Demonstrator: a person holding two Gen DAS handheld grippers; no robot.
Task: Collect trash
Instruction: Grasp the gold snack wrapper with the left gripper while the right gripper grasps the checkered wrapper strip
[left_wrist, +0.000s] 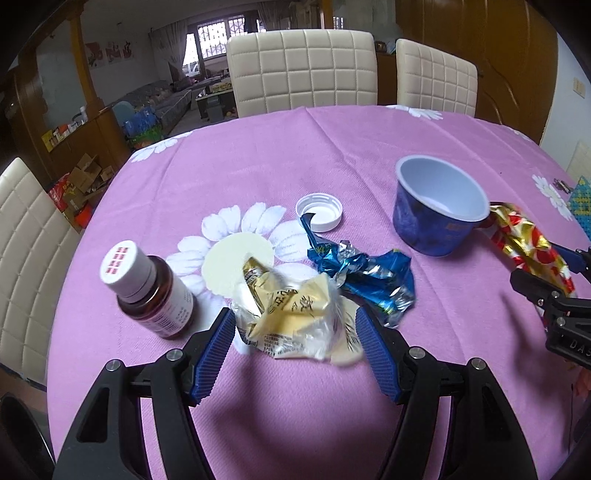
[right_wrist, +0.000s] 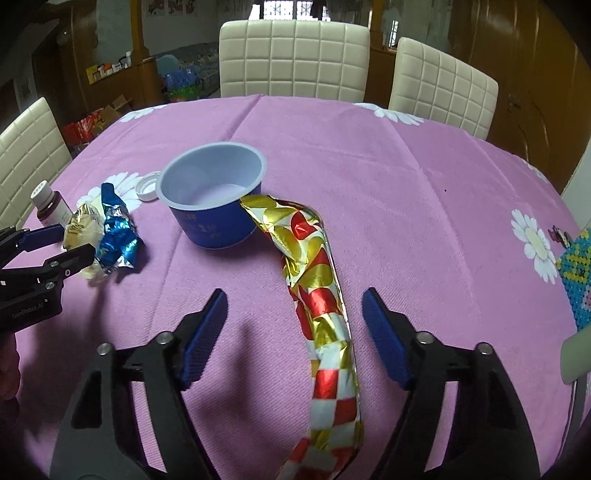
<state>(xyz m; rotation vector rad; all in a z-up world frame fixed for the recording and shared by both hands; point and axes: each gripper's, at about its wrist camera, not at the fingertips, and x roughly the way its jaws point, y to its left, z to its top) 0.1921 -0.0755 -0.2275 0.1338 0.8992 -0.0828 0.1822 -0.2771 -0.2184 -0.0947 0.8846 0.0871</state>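
A crumpled cream-and-gold wrapper (left_wrist: 291, 310) lies on the pink tablecloth between the blue pads of my left gripper (left_wrist: 293, 315). The jaws are open, close to its sides but not squeezing it. The right wrist view shows the same left gripper (right_wrist: 74, 245) around the cream wrapper (right_wrist: 79, 227). A long red-and-gold foil wrapper (right_wrist: 319, 280) runs from the blue cup (right_wrist: 214, 210) toward me, passing between the pads of my right gripper (right_wrist: 294, 299). That gripper is open, with a gap on both sides. A crumpled blue foil wrapper (left_wrist: 369, 277) lies beside the cream one.
A brown bottle with a white lid (left_wrist: 151, 291) stands left of the cream wrapper. A white cap (left_wrist: 319, 212) and a pale round disc (left_wrist: 225, 264) lie behind it. A bead mat (right_wrist: 576, 280) sits at the right edge. Cream chairs (left_wrist: 303, 70) ring the table.
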